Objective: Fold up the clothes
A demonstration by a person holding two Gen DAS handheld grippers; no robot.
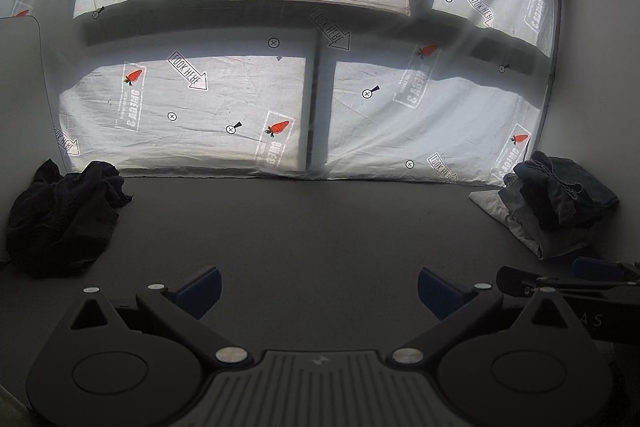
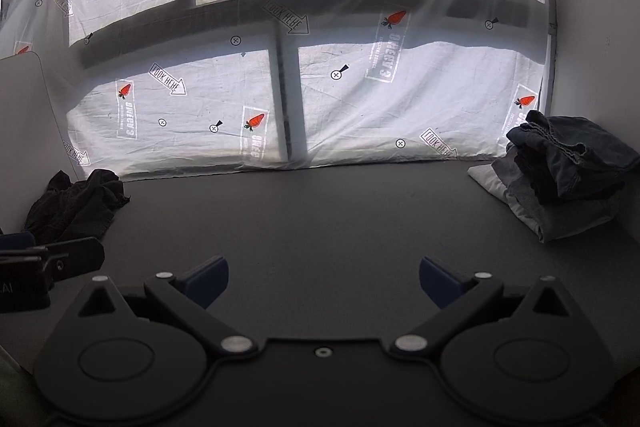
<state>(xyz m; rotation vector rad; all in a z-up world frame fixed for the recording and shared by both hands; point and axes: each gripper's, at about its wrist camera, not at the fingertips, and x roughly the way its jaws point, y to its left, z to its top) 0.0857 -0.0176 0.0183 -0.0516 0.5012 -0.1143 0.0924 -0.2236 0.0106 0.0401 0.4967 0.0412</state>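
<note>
A crumpled black garment [image 1: 64, 215] is lying at the far left of the dark counter [image 1: 304, 219], close to the printed white sheet [image 1: 192, 99] hanging behind it. At the far right, a stack of folded clothes [image 1: 560, 207] is sitting with a dark denim piece on top. Between them the left gripper [image 1: 319, 289] is hovering with its blue pads spread wide, holding nothing. The right gripper [image 2: 324, 281] is hanging just beside it, likewise gaping wide and empty.

"look here" arrows on white sheet [image 1: 224, 99] over window; other print mirrored.
</note>
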